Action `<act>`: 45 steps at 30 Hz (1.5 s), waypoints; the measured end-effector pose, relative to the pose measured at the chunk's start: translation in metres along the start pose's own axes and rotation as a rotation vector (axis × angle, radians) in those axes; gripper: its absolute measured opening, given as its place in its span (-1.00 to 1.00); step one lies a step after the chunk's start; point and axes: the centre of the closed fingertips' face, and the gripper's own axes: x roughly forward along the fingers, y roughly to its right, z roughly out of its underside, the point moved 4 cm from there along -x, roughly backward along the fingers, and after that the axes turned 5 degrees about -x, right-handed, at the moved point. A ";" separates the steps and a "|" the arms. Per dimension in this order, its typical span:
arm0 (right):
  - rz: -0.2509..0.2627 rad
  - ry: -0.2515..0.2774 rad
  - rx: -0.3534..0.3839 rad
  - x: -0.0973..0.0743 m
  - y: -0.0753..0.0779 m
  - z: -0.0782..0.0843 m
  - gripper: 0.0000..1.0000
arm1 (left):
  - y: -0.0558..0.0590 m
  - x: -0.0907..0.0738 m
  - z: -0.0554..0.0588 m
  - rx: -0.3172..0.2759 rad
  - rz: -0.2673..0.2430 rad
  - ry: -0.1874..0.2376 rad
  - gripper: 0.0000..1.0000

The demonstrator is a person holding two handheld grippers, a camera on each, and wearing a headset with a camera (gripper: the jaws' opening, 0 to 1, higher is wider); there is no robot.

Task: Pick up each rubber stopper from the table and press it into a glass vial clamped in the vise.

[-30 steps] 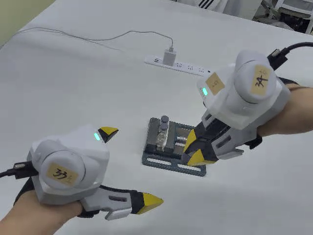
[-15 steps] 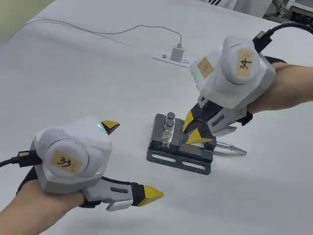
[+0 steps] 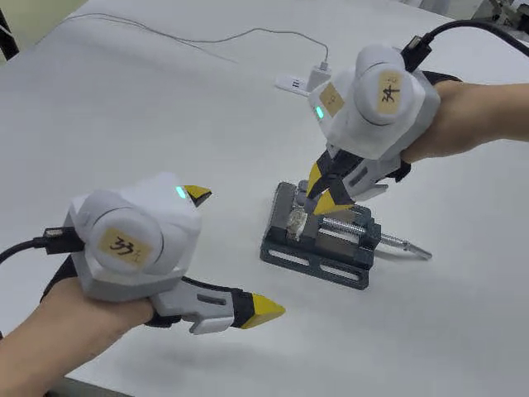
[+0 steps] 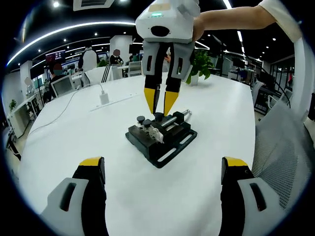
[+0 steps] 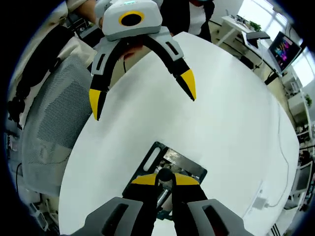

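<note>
Right gripper (image 3: 321, 192) jaws were clenched on a dark rubber stopper (image 5: 165, 175) just above the glass vials (image 3: 295, 222) in the vise (image 3: 318, 263), left gripper (image 3: 234, 251) jaws released over the worktop (image 3: 124, 107); other vials looked capped, this press-in left.

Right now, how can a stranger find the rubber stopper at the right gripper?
On the white table stands a dark vise. The right gripper points down over it, and the rubber stopper is the small dark cylinder at its yellow tips. The two neighbouring stoppers stand free, with no gripper around them.
</note>
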 end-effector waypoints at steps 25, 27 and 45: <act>-0.037 -0.030 -0.022 0.018 0.007 0.010 -0.88 | 0.001 0.002 0.006 -0.024 0.008 -0.007 0.96; -0.039 -0.033 -0.016 0.019 0.006 0.010 -0.88 | 0.001 0.002 0.007 -0.028 0.010 -0.007 0.96; -0.050 -0.045 0.042 0.020 0.006 0.008 -0.88 | 0.003 0.003 0.010 -0.034 0.016 -0.014 0.93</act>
